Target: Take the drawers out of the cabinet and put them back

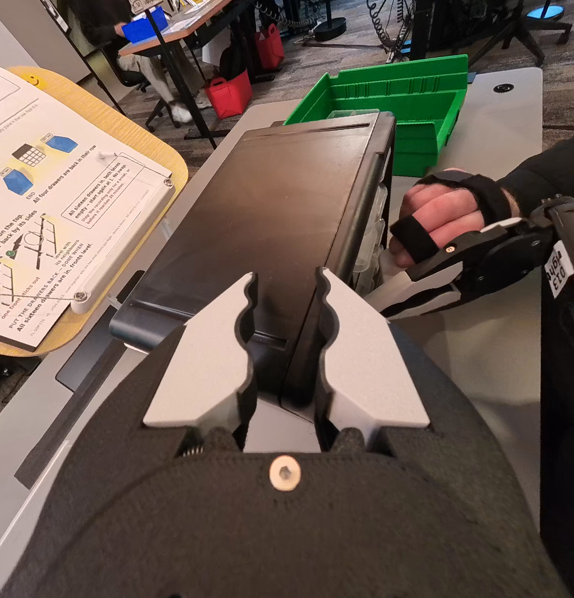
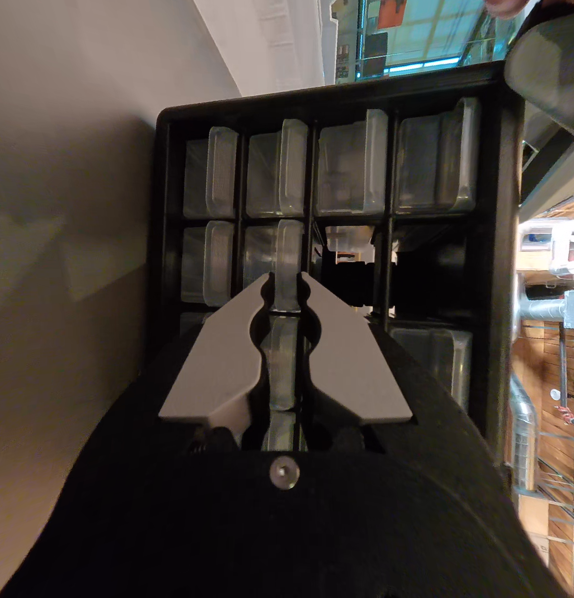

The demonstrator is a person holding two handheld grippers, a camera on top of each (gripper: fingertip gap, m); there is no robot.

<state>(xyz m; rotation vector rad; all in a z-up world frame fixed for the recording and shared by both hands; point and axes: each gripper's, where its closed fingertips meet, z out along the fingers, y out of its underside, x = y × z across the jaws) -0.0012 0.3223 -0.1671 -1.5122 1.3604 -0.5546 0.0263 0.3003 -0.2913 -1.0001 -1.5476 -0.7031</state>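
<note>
The black drawer cabinet (image 1: 279,207) stands on the grey table, and I see it from above in the left wrist view. My left gripper (image 1: 287,281) is open and empty, and hovers over the cabinet's near top edge. In the right wrist view the cabinet front (image 2: 502,226) appears turned sideways, with several clear drawers in its slots. My right gripper (image 2: 286,275) is shut on the clear handle of a drawer (image 2: 287,259) in the second row. Two slots (image 2: 431,268) beside that drawer are empty and dark. The right gripper also shows at the cabinet front in the left wrist view (image 1: 389,307).
A green bin (image 1: 441,106) stands on the table behind the cabinet, with something clear inside it. An instruction sheet (image 1: 53,194) on a wooden board lies to the left. A gloved hand (image 1: 441,220) holds the right gripper. Chairs, desks and red bags stand beyond the table.
</note>
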